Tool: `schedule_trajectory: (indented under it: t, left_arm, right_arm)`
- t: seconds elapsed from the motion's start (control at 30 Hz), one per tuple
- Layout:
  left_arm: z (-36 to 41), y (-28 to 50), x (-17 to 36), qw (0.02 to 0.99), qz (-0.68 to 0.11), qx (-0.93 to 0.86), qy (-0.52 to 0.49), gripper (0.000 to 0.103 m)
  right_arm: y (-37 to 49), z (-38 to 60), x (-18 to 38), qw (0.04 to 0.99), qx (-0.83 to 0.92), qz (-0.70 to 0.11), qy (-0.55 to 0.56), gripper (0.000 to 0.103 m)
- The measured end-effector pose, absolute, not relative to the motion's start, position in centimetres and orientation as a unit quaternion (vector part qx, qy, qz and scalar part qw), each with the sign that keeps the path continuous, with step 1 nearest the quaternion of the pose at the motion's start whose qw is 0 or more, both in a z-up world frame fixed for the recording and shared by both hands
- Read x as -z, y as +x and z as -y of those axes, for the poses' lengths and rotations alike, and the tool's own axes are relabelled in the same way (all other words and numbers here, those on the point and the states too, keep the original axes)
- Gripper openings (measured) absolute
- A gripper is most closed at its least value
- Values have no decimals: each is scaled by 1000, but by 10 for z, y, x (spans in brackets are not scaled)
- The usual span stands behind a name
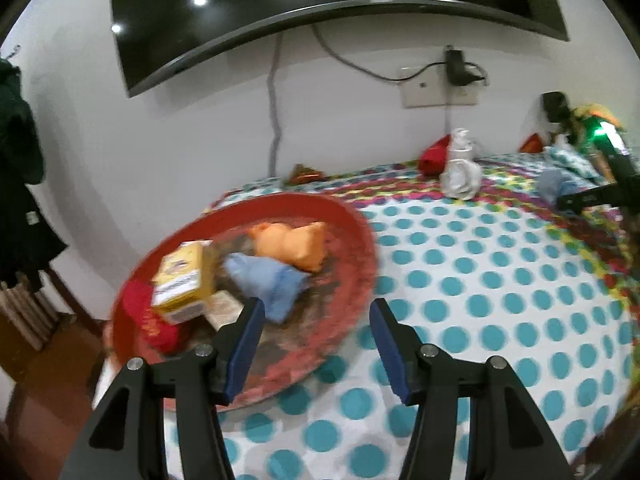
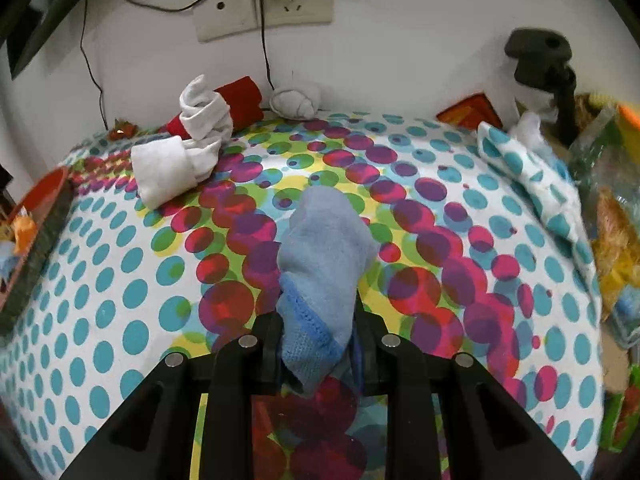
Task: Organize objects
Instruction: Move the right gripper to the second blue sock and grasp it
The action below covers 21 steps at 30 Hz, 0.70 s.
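blue sock (image 2: 326, 256) | clamped between right hand-held gripper (image 2: 316, 320) jaws

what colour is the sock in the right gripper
Light blue sock with a darker blue cuff, clearest in the right wrist view.

Motion blur smears the red tray (image 1: 362, 236) and its contents.

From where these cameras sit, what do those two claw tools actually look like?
Both are matte black plastic. The left gripper has two angular fingers faced with dark blue pads, with round silver bolt heads at the joints and triangular cut-outs in the outer arms. The right gripper has the same black build and silver bolts. No cables, sleeves or hands show.
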<state>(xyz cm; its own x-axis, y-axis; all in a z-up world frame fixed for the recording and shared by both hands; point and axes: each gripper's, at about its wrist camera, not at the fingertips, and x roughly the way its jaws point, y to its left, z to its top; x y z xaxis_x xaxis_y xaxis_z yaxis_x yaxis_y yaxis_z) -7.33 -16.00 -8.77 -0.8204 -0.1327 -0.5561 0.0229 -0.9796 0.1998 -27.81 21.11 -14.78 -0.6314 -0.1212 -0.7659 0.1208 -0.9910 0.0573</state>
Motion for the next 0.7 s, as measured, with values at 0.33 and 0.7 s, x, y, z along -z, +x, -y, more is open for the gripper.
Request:
schedule_trajectory:
  t: [0.33, 0.7]
  left_arm:
    - [79, -142, 78, -63, 87, 937, 331, 60]
    - [13, -260, 93, -110, 93, 918, 370, 65]
  right_arm:
    - [-276, -209, 148, 66, 903, -2, 424, 26]
    - [-275, -203, 149, 66, 903, -6, 424, 27]
